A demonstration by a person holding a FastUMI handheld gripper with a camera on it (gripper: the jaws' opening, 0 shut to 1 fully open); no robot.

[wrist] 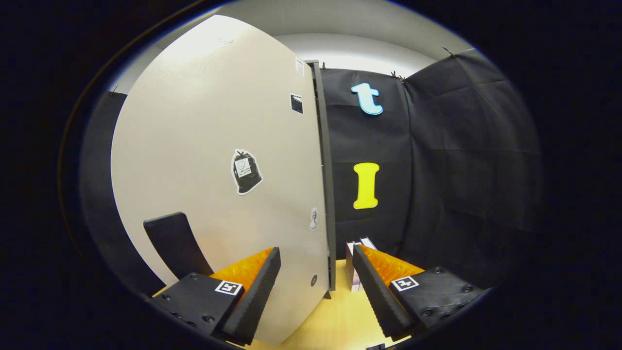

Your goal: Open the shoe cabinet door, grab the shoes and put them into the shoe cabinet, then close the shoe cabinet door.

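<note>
1. Claw (316,287) spread wide, gripping nothing; tall beige shoe cabinet door (214,160) edge stands between its fingers.
2. Small white-purple box (353,272) on pale wooden counter (335,321), beside door's dark edge.

The door (209,160) is a smooth, matt panel with glossy stickers (246,171) stuck flat on it. The table (340,316) looks like pale, smooth wood. The gripper (316,291), spread wide, has ribbed, rough-faced fingers (257,291) on matt plastic mounts.

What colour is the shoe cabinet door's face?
Pale beige, with a dark edge; the shoe cabinet door shows best in the gripper view.
</note>
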